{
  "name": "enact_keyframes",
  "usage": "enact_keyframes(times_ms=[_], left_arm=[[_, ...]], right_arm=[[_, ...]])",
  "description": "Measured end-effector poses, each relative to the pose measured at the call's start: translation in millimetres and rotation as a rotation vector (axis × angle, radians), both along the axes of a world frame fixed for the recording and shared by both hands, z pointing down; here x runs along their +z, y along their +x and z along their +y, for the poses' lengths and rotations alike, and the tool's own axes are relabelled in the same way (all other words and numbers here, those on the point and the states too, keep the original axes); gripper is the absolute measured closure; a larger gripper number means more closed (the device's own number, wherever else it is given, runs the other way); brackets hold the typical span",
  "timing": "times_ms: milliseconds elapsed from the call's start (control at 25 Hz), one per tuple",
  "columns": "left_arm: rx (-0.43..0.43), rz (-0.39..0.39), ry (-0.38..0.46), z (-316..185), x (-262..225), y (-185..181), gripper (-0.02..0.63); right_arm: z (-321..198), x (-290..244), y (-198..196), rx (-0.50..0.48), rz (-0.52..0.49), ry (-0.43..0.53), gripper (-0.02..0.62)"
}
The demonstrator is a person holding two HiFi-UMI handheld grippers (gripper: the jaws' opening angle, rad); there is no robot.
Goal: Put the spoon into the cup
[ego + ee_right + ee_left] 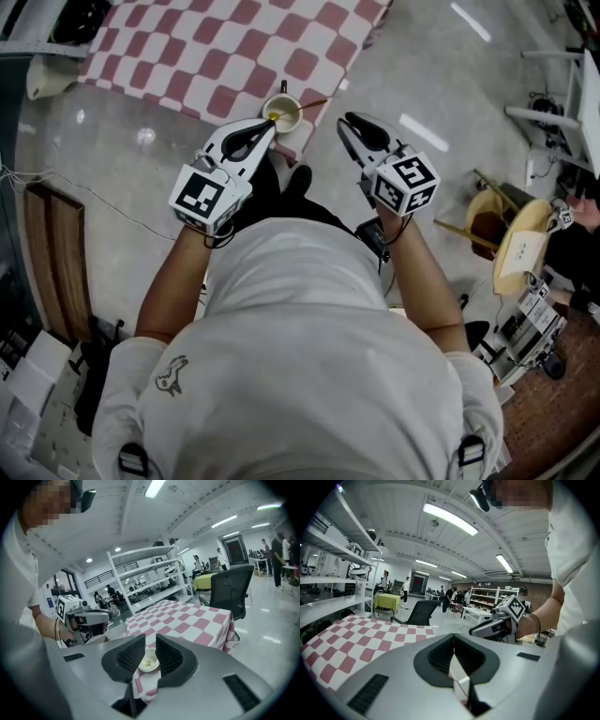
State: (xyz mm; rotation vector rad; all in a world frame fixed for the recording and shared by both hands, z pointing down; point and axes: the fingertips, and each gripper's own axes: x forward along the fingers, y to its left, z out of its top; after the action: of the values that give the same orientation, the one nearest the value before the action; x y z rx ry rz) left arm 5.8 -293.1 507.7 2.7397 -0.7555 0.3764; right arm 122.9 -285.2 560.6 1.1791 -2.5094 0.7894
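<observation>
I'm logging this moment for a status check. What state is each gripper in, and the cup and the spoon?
Left gripper: shut, empty, tips close to the cup.
Right gripper: open, empty, apart from the cup.
Cup: upright on the tablecloth near its edge, with something yellow inside.
Spoon: handle juts out over the cup's rim; its bowl end seems to be inside.

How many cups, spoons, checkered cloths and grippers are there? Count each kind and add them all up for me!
Cup: 1
Spoon: 1
Checkered cloth: 1
Grippers: 2, the left gripper and the right gripper
Total: 5
</observation>
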Motion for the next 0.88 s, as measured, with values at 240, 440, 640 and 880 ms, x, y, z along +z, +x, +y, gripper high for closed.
enact_keyframes(times_ms=[240, 440, 640, 880], left_arm=[[-0.021, 0.03, 0.078, 9.7, -30.4, 4.9, 0.592], [-0.033, 0.052, 0.135, 19.5, -57.8, 8.6, 0.592], [-0.023, 0.049, 0.205, 33.6, -83.6, 11.2, 0.592], [-0.044, 0.105, 0.218, 48.0, -106.2, 5.2, 0.592]], right_arm=[[10.8, -40.9, 2.1, -0.024, -0.007, 0.106, 0.549], [22.8, -78.3, 2.2, -0.042, -0.008, 0.205, 0.557], [36.1, -113.0, -1.1, -0.064, -0.009, 0.289, 0.558], [55.0, -139.5, -10.5, -0.081, -0.014, 0.365, 0.558]])
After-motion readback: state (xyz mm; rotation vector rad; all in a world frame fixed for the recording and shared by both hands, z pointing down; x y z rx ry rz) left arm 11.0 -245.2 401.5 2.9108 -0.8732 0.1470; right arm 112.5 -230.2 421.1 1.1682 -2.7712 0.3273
